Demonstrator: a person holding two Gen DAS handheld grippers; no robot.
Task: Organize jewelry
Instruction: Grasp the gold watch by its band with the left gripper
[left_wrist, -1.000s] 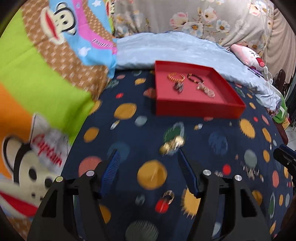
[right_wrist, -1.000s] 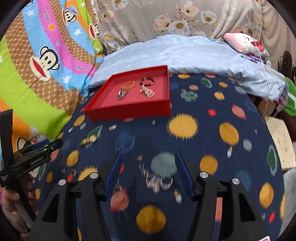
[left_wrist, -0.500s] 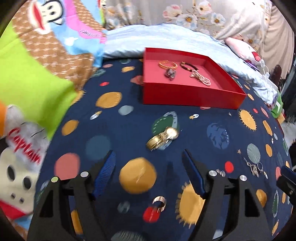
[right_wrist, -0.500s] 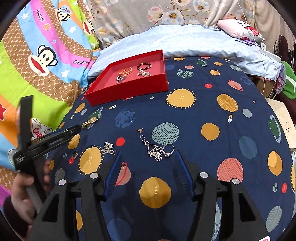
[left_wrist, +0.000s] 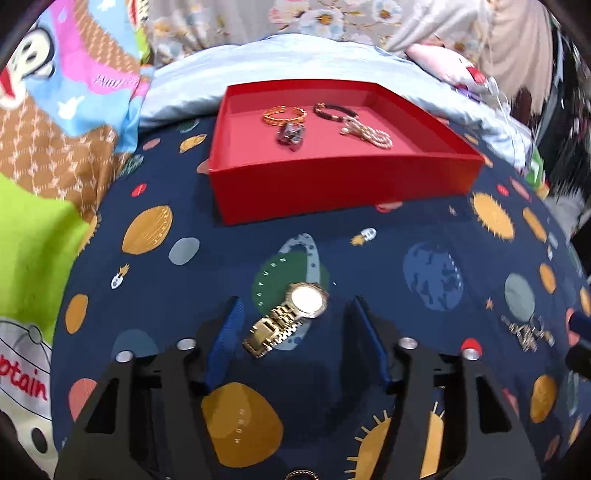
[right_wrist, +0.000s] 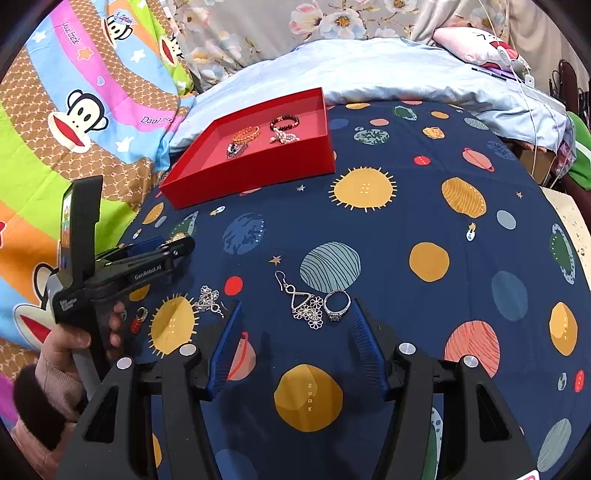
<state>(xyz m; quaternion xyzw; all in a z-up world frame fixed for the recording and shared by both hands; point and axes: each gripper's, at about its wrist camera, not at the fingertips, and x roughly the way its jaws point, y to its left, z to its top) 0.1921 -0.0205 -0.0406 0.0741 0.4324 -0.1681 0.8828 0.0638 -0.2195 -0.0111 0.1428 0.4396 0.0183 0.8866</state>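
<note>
A gold watch lies on the planet-print bedspread, between the blue pads of my left gripper. Those jaws are closing, and the pads stand clear of the watch on both sides. In the right wrist view the left gripper shows at the left, held by a hand. My right gripper is open, hovering over a silver drop earring and a silver ring. The red tray sits further back, holding an orange bracelet, a dark bead bracelet, a pearl piece and a dark brooch.
A silver flower piece and a small hoop lie loose on the bedspread left of my right gripper. A monkey-print blanket lies to the left, a pale blue pillow behind the tray. The bed's edge drops off at the right.
My left gripper has moved forward and down until the watch sits between its fingers, and its jaws have narrowed. My right gripper has sunk a little over the earring and ring.
</note>
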